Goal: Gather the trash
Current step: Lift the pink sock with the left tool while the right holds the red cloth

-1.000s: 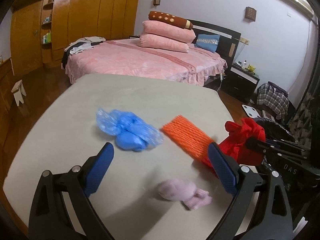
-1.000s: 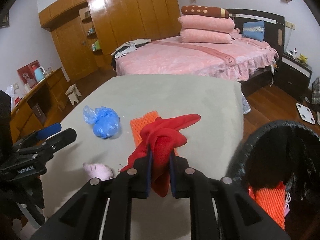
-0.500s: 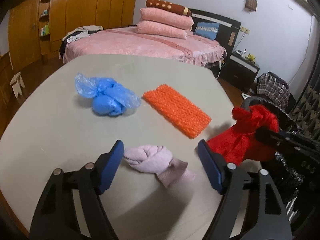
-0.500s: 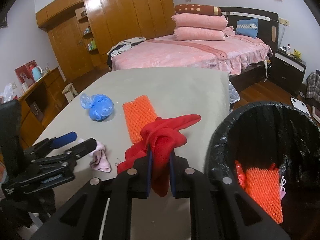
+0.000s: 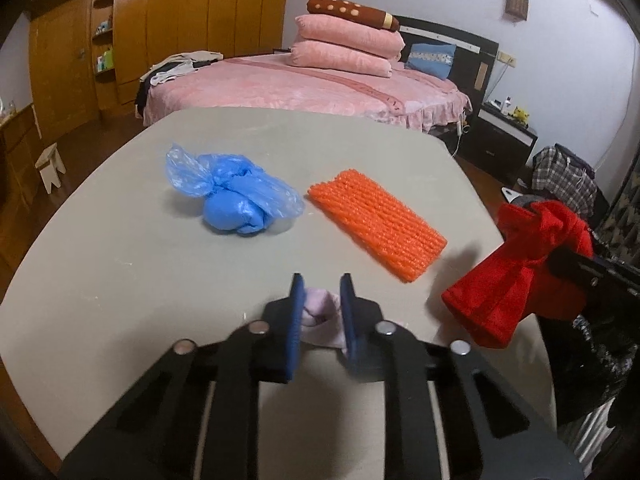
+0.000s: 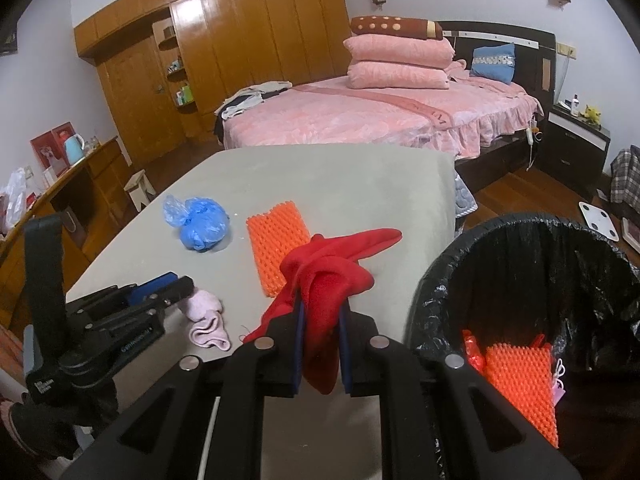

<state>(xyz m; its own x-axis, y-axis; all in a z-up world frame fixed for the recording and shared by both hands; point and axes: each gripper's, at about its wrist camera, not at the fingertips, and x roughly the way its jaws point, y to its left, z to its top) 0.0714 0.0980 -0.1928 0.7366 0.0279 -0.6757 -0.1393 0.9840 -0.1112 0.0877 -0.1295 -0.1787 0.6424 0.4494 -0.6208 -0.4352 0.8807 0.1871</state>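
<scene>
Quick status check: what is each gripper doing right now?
Left gripper: fingers closing around the pink cloth on the table.
Right gripper: shut on the red cloth, beside the black-lined trash bin.

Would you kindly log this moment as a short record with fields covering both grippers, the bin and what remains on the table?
left gripper: jaws closing on the pink sock, which lies on the table
right gripper: shut on the red cloth, held beside the bin
bin: black liner, orange foam net already inside
remaining on table: blue plastic bag, orange foam net
</scene>
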